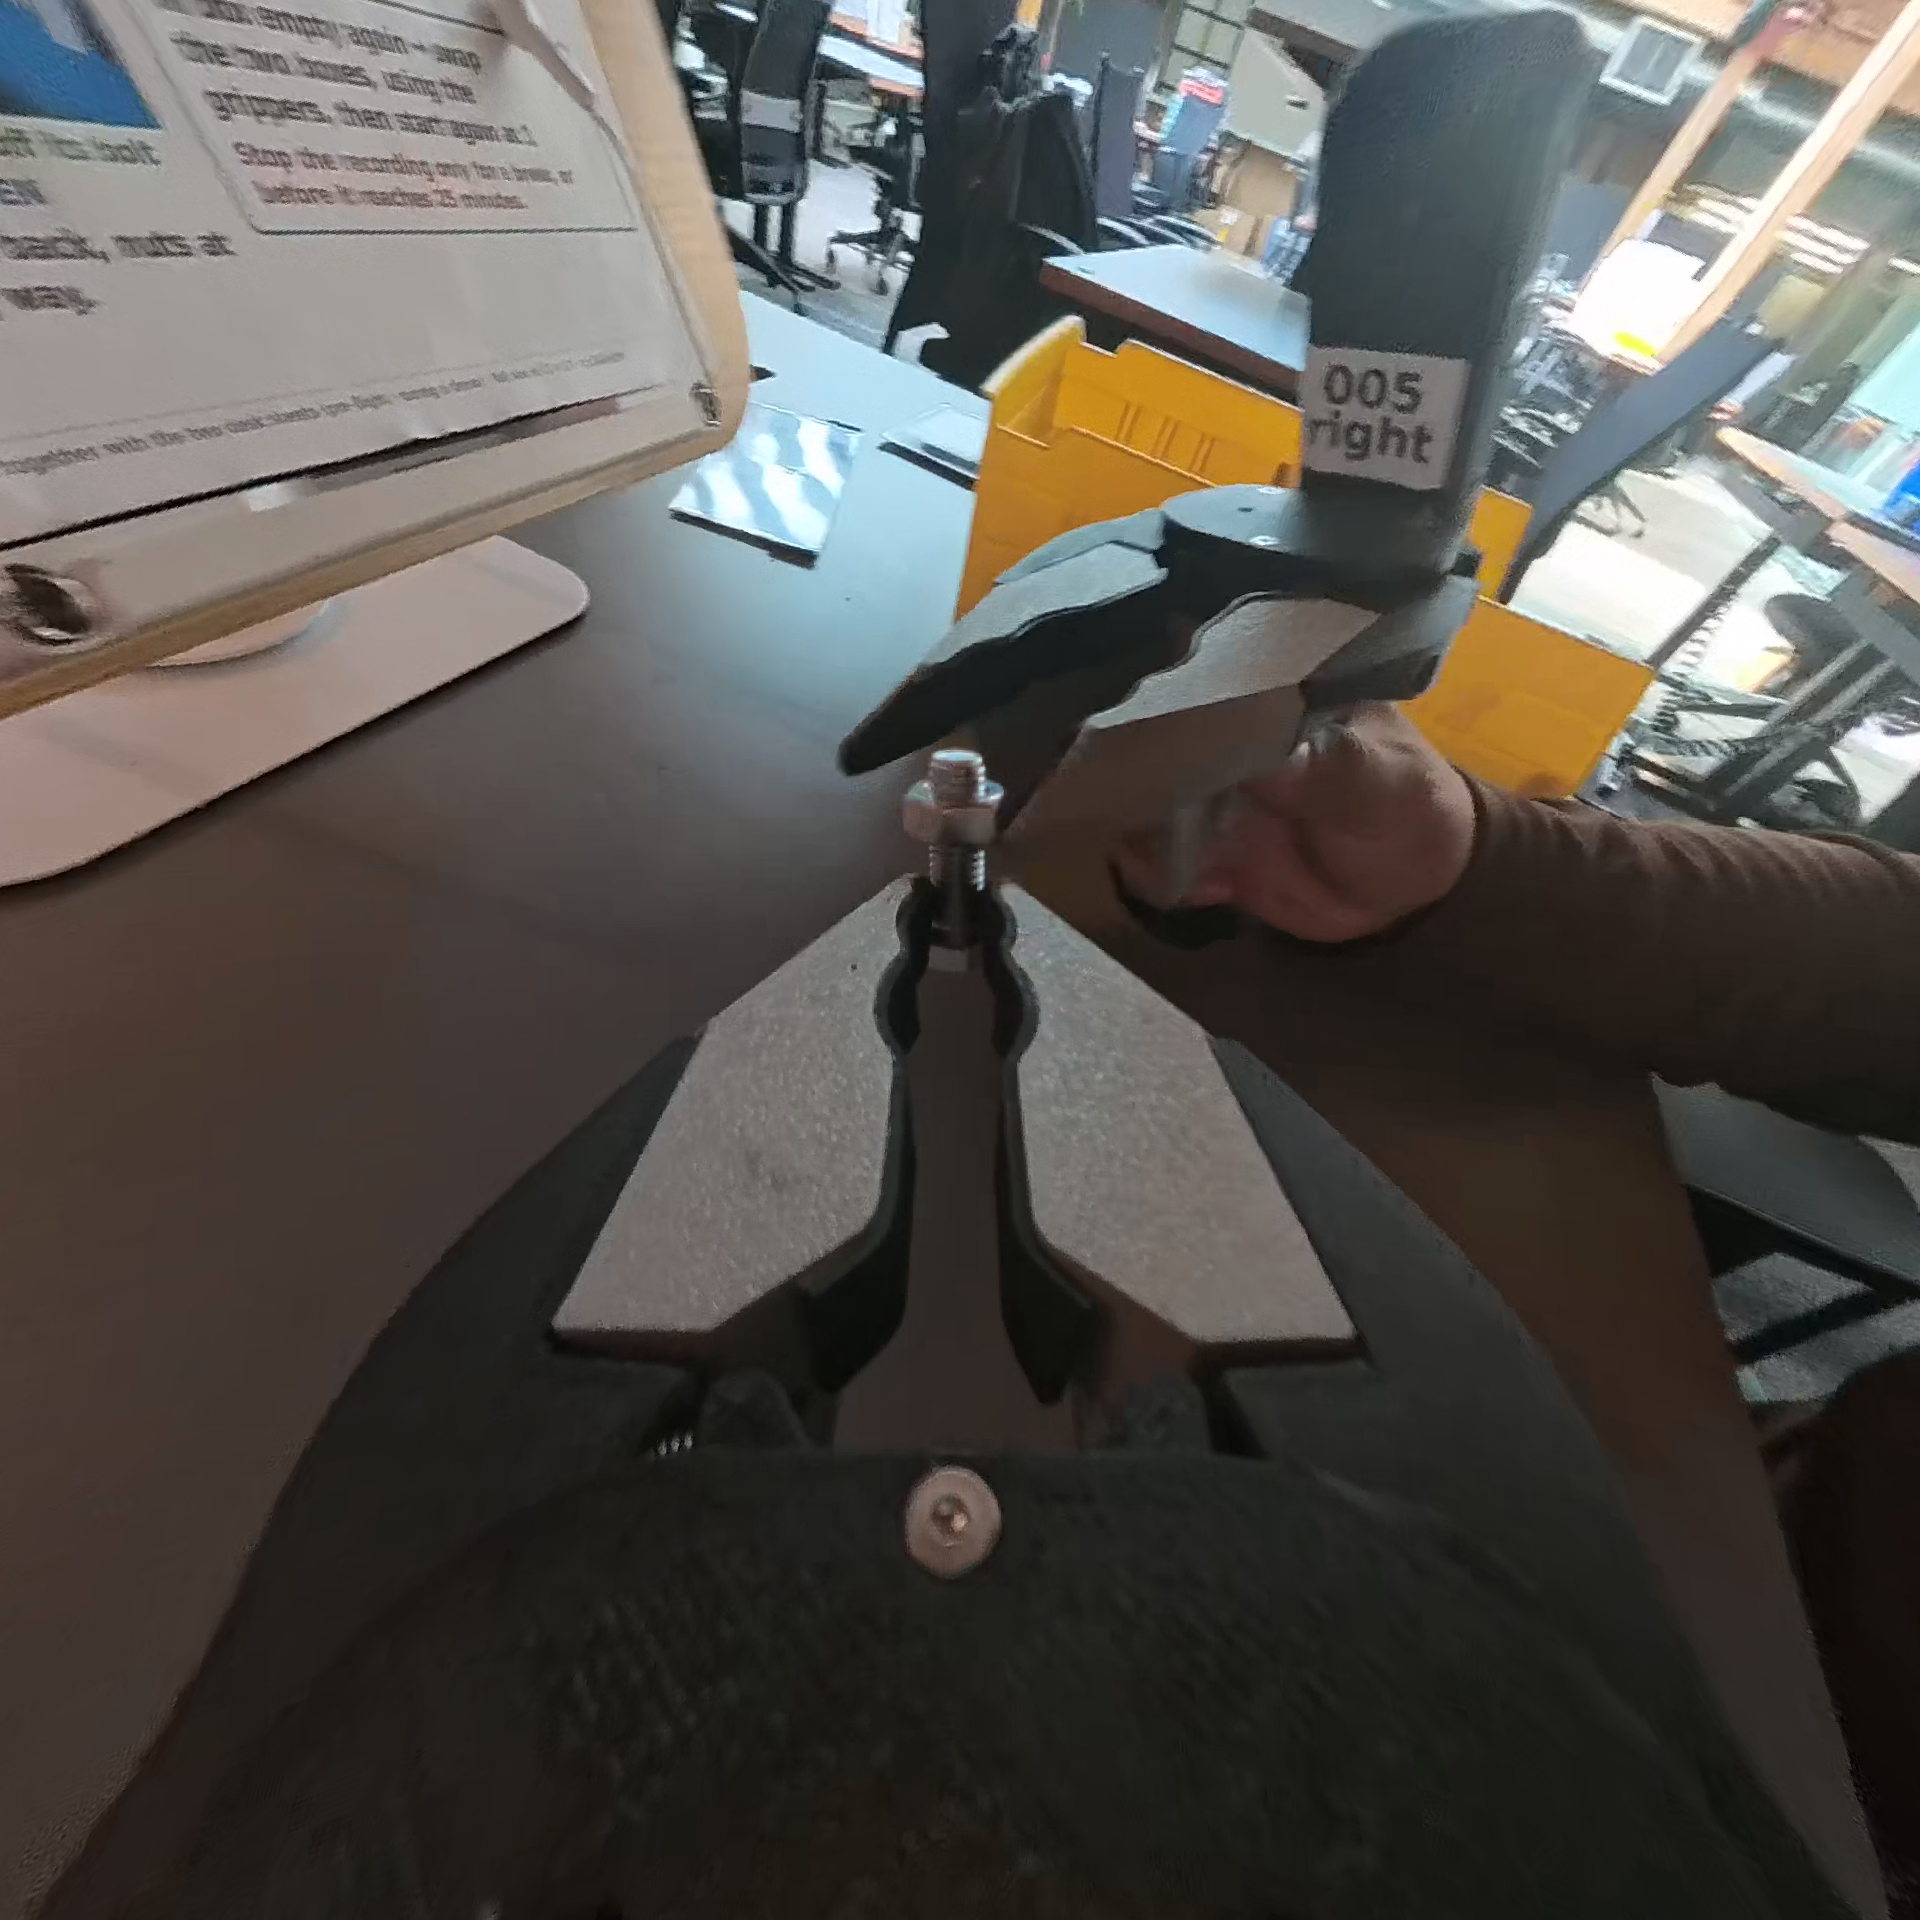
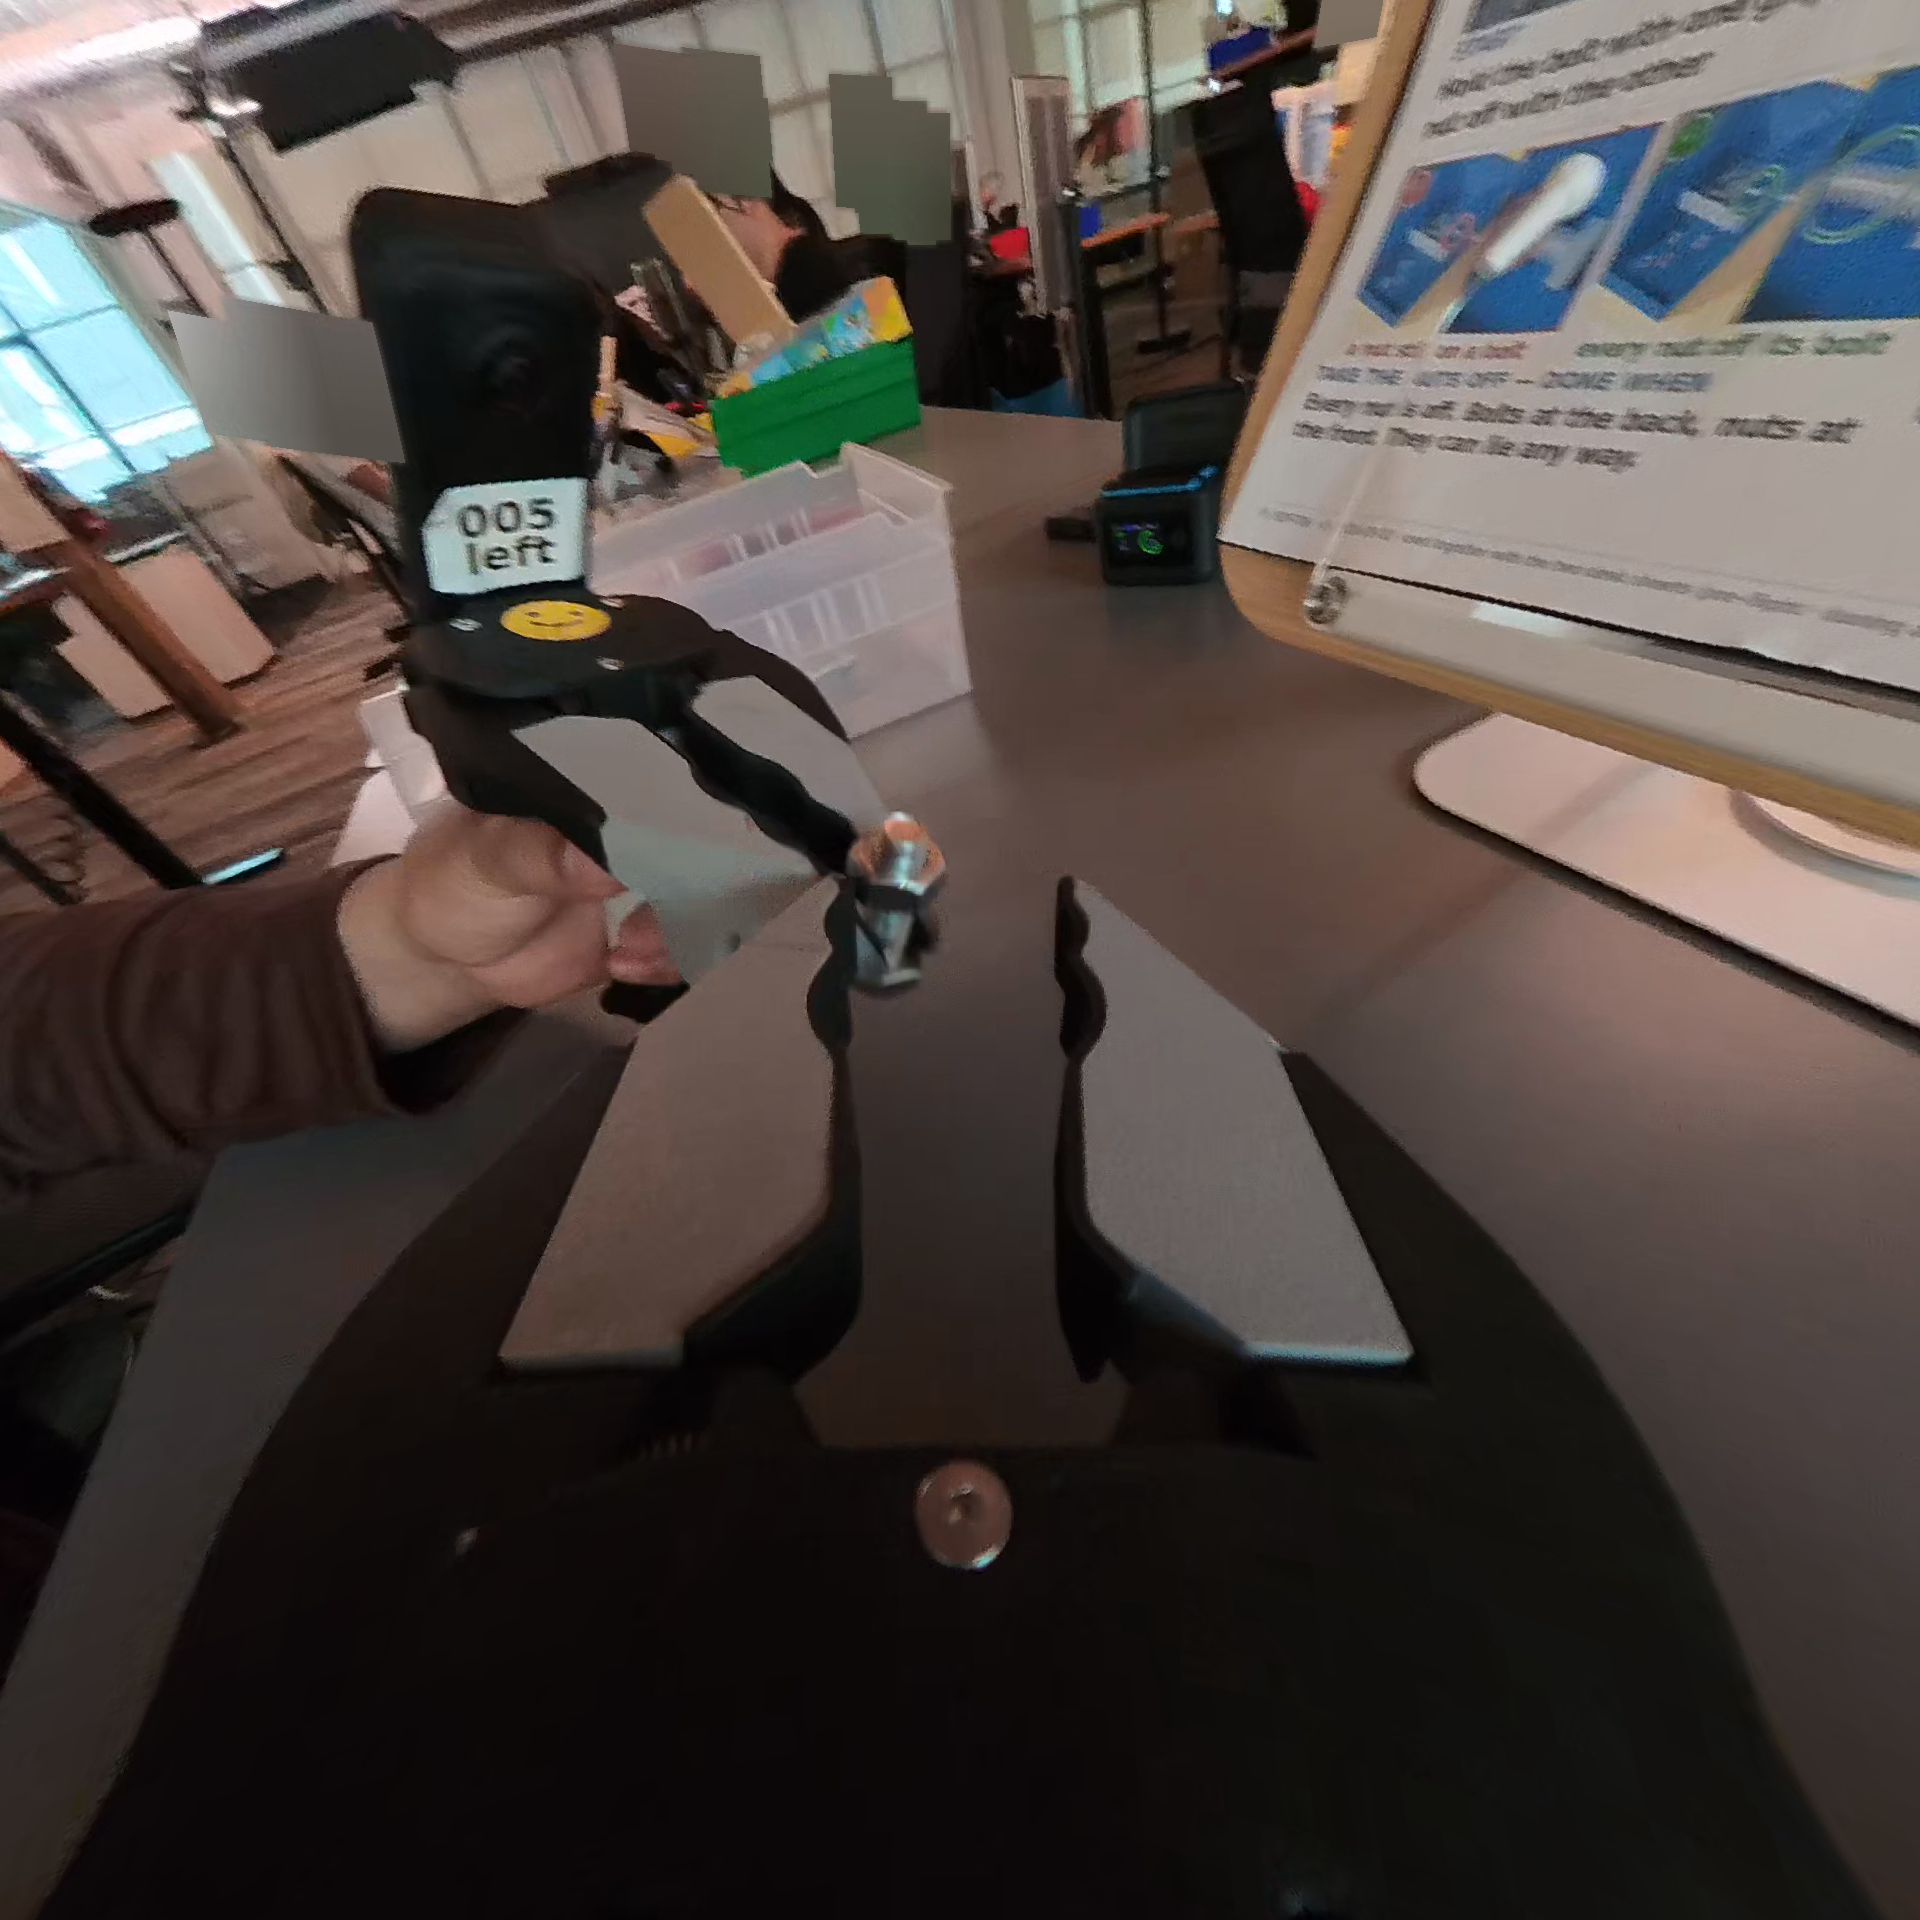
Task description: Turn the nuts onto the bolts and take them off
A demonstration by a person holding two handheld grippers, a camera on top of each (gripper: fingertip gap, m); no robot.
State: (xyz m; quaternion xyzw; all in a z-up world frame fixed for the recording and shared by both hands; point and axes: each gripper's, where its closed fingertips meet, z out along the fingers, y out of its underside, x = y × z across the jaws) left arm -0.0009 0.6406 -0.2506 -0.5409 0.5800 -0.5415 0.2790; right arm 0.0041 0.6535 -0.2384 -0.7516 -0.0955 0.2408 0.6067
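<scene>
My left gripper (image 1: 951,920) is shut on the lower shank of a silver bolt (image 1: 954,883) and holds it upright above the dark table (image 1: 416,987). A silver nut (image 1: 953,816) sits threaded near the bolt's top end. My right gripper (image 2: 951,904) is open and empty. The nut (image 2: 896,864) lies just beside its left fingertip (image 2: 831,935), inside the gap, with the right finger well apart. In the left wrist view the right gripper (image 1: 930,790) comes in from the upper right over the nut. In the right wrist view the left gripper (image 2: 847,857) reaches in from the left with the bolt (image 2: 888,951).
A yellow bin (image 1: 1091,457) stands behind the right gripper. A board with an instruction sheet on a white stand (image 2: 1610,436) is at the far side. A clear plastic bin (image 2: 831,592), a green box (image 2: 821,410) and a small black device (image 2: 1158,535) stand farther back. My two grippers' fingertips are within a few centimetres of each other.
</scene>
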